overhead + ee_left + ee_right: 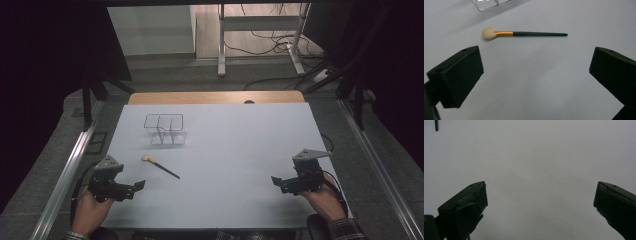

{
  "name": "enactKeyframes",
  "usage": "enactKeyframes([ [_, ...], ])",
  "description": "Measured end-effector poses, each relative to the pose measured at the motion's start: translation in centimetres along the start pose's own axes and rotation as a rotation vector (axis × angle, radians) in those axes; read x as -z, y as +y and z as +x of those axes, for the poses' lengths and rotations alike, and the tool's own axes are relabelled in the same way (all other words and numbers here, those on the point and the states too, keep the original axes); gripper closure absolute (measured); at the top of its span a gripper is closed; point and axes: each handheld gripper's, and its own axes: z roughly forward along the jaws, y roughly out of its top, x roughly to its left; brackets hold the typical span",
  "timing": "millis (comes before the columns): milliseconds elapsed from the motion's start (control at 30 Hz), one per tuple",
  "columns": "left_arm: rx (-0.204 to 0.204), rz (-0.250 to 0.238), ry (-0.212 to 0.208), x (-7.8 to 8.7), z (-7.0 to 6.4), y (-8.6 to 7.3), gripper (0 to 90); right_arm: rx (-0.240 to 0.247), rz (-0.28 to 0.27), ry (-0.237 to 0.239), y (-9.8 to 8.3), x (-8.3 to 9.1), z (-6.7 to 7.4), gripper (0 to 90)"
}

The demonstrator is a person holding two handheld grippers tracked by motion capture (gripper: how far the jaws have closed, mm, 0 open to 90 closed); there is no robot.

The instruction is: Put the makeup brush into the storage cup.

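Note:
A makeup brush with a pale tuft, gold ferrule and dark handle lies flat on the white table, left of centre. In the left gripper view the brush lies crosswise just beyond the jaws. My left gripper rests near the front left edge, open, nothing between its jaws. My right gripper sits at the front right, open and empty, over bare table. The tip of the brush handle peeks in at the top left of the right gripper view.
A clear plastic organiser with divided compartments stands behind the brush; its corner shows in the left gripper view. The white table ends in a wooden strip at the back. Metal rails run along both sides.

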Motion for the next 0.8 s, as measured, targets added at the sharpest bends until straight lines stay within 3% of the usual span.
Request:
enactKeyframes([
  [167, 0.004, 0.000, 0.001, 0.04, 0.00, -0.01, 0.0, 0.040, 0.000, -0.017, -0.07, 0.14, -0.02, 0.0],
  [800, 0.027, 0.028, 0.019, -0.10, -0.07, -0.06, 0.0, 0.049, 0.029, 0.017, -0.12, -0.02, 0.13, 0.0],
])
